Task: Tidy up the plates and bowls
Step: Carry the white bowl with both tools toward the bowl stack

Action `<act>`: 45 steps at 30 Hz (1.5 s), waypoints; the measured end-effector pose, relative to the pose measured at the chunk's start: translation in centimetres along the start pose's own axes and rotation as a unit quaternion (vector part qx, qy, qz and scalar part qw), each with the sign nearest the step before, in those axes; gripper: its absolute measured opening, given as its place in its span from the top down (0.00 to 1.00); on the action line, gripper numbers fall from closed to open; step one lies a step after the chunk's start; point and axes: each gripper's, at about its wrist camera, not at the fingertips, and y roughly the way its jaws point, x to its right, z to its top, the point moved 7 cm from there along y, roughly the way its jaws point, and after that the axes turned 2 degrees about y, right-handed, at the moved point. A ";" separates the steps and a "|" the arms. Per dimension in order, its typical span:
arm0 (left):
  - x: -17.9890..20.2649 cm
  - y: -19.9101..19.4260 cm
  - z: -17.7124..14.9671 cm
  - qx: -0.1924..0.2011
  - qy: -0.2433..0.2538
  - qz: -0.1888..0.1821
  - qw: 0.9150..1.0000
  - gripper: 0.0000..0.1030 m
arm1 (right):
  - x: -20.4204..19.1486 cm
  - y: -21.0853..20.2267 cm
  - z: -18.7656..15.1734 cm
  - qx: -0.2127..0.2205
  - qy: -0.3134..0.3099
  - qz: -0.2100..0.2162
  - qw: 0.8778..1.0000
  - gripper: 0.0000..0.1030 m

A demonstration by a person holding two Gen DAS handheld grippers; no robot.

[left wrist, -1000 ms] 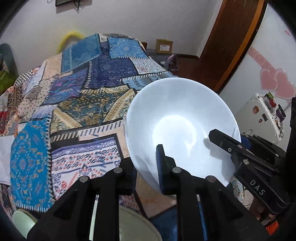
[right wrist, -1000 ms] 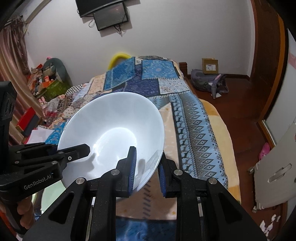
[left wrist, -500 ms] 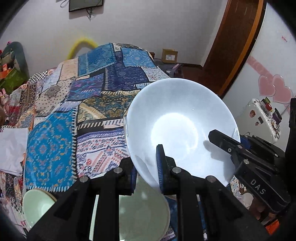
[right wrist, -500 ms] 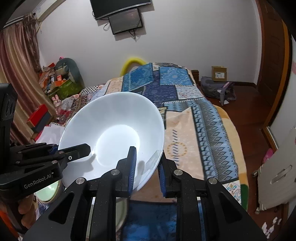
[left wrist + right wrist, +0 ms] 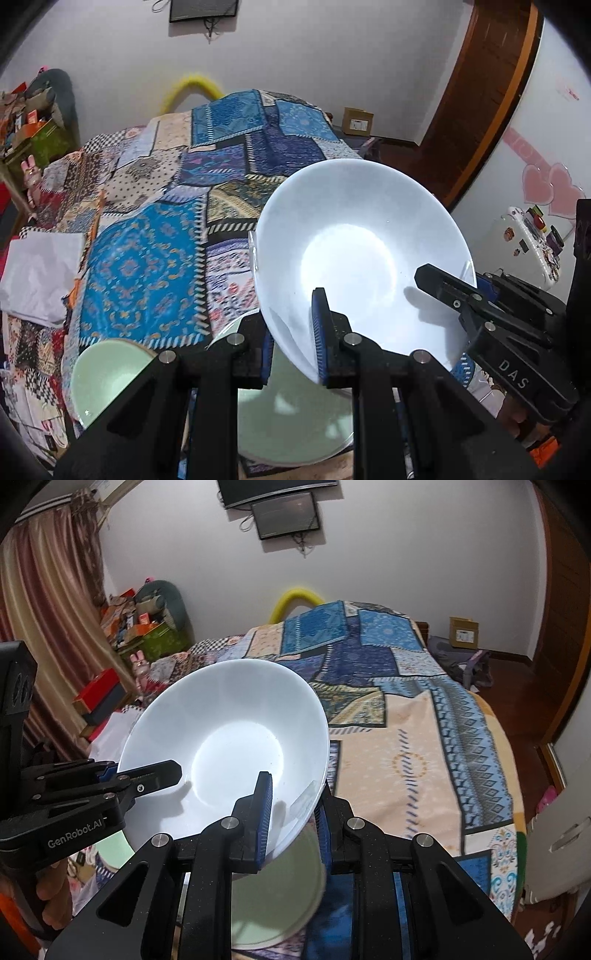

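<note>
Left claw (image 5: 291,332) and right claw (image 5: 291,812), each clamped on the white bowl (image 5: 354,254) rim at opposite edges, about 7 and 4 o'clock: rigid, glossy, slippery, breakable ware.

Both grippers have the white bowl (image 5: 225,738) pinched by its rim, tilted up off the bed (image 5: 424,760). The right gripper (image 5: 291,814) clamps the near rim, the left gripper (image 5: 147,775) comes in from the left and bites the opposite side. Under it there's a pale green plate (image 5: 273,897) at the bed's near edge.
</note>
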 end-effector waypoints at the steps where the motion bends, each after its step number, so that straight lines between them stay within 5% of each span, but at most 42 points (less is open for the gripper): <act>1: -0.5 -0.2 -0.2 0.000 -0.003 0.002 1.000 0.82 | -0.6 0.2 -0.1 -0.002 -0.004 0.004 1.000 0.81; 25: -13.1 -6.8 -5.3 0.025 -0.079 0.056 0.995 0.82 | -12.5 3.1 -2.2 -0.028 -0.057 0.080 0.995 0.81; 45: -18.9 -4.6 -10.4 -0.014 -0.123 0.066 0.990 0.82 | -16.3 7.2 -6.4 -0.095 -0.061 0.103 0.988 0.81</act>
